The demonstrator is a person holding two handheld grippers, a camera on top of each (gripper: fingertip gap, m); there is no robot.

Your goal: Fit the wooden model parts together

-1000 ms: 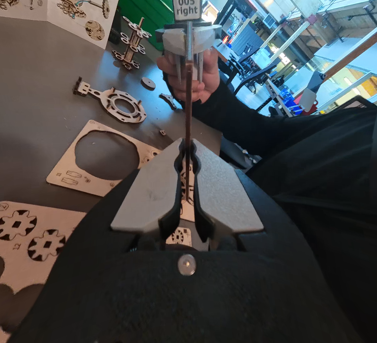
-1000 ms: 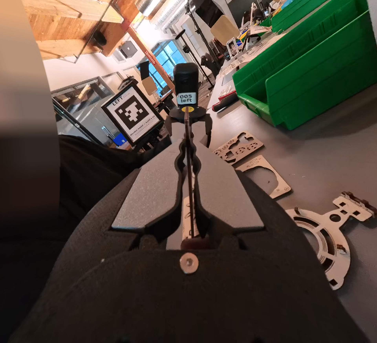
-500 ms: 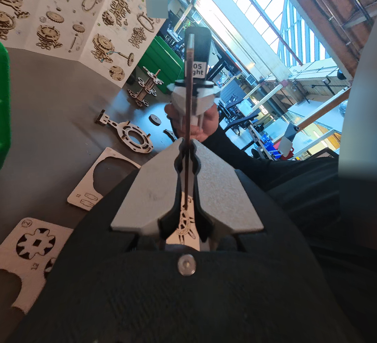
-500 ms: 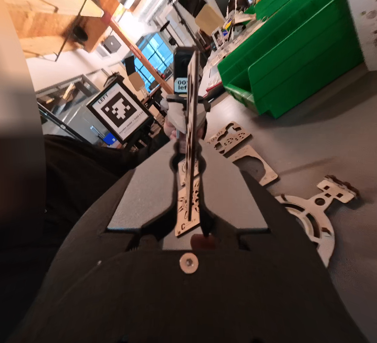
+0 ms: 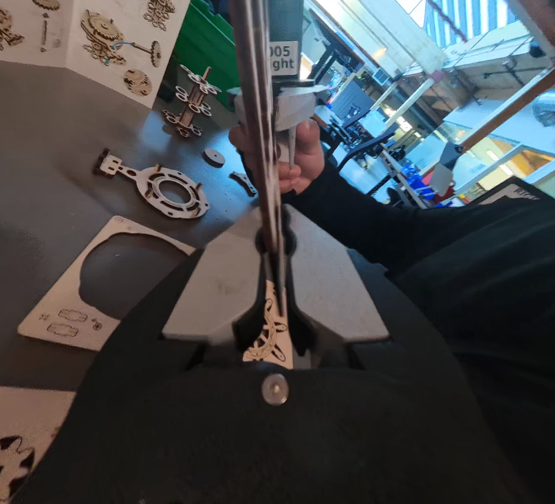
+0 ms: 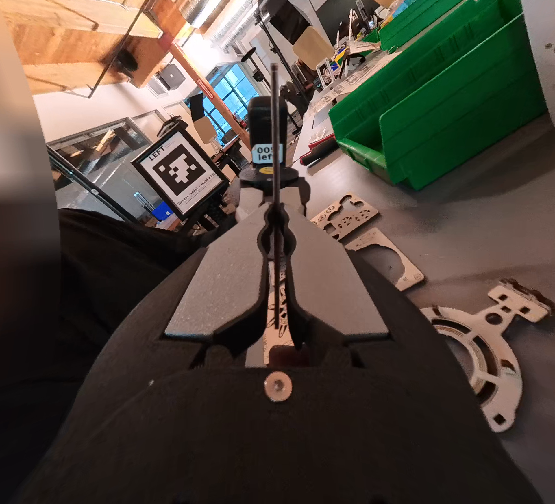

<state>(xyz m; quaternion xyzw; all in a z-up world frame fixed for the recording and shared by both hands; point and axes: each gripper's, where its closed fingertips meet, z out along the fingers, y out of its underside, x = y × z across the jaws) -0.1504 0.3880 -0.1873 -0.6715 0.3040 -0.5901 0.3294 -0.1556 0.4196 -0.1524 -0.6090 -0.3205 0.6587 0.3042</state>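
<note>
— Background items, right wrist view?

— Green plastic bins point(image 6: 444, 117) stand on the grey table point(image 6: 468, 213), far side. A red-handled tool point(image 6: 318, 152) lies just beside the nearest bin. A framed sign with a black-and-white marker point(image 6: 180, 173) stands upright to the left.

— Left wrist view?

— A folded printed instruction sheet point(image 5: 90, 9) stands upright on the table point(image 5: 45, 159), with a green bin point(image 5: 204, 36) behind it. Desks and chairs point(image 5: 360, 135) farther off; windows overhead.
</note>
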